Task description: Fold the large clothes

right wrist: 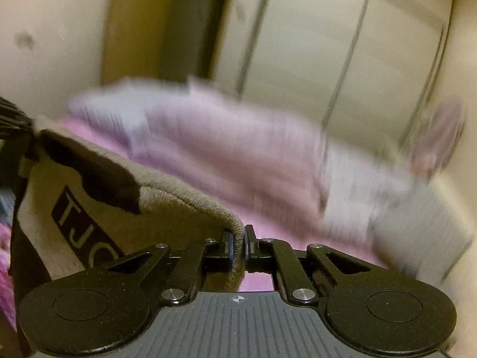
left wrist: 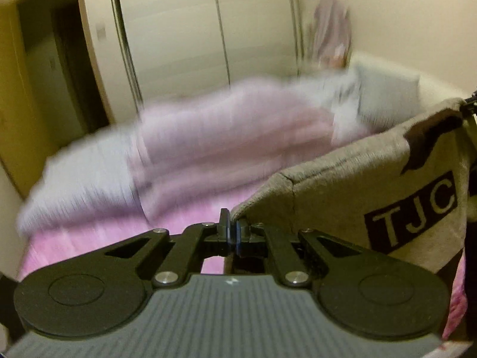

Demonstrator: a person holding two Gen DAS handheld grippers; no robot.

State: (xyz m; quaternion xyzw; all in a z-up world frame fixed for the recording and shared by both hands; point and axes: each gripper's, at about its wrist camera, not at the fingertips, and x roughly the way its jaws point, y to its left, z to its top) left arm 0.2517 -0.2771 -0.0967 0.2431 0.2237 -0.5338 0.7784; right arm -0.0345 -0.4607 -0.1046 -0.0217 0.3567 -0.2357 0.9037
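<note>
Sweater (left wrist: 357,185) stretched between left gripper (left wrist: 234,232) and right gripper (right wrist: 238,241), above bed (left wrist: 98,241). Blanket (left wrist: 226,125) heaped on bed behind sweater. Pillow (left wrist: 384,89) at blanket's right end. Wardrobe doors (left wrist: 173,29) behind bed; doorway (left wrist: 53,68) left of wardrobe.

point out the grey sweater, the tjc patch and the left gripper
grey sweater (left wrist: 337,191): left wrist view, on the knit panel below its top edge
TJC patch (left wrist: 413,211): left wrist view, on the lettering
left gripper (left wrist: 233,229): left wrist view, between its fingertips, shut on a sweater corner
</note>
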